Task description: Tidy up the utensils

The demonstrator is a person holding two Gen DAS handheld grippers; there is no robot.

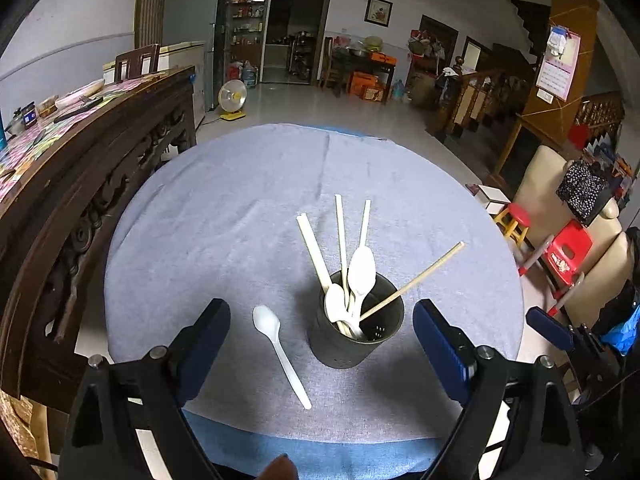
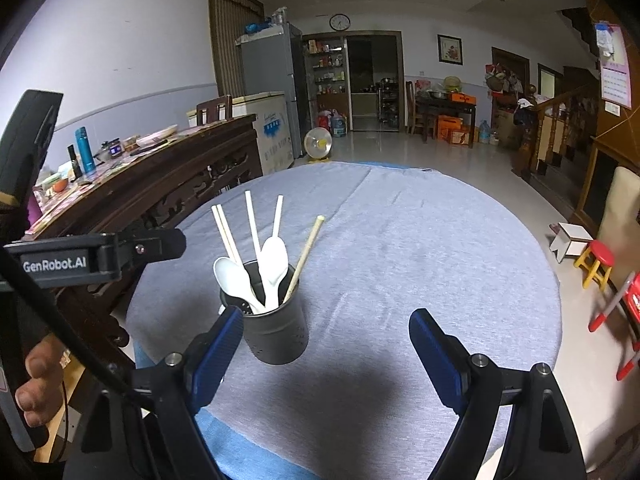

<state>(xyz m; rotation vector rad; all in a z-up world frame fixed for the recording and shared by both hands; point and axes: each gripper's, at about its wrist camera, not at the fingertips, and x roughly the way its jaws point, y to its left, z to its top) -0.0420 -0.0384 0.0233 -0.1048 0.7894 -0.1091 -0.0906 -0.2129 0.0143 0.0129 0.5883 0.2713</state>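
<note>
Dark cylindrical utensil holder [image 1: 356, 328] upright near the table's near edge, holding white plastic spoons [image 1: 361, 270] and pale chopsticks [image 1: 412, 282], perhaps four, one white spoon [image 1: 280, 350] flat just left.

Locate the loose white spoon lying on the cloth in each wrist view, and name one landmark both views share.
Left wrist: the loose white spoon lies flat on the grey cloth, lower centre, just left of the dark utensil cup.
Right wrist: not visible; the left finger may hide it.
Shared landmark: the dark utensil cup.
</note>
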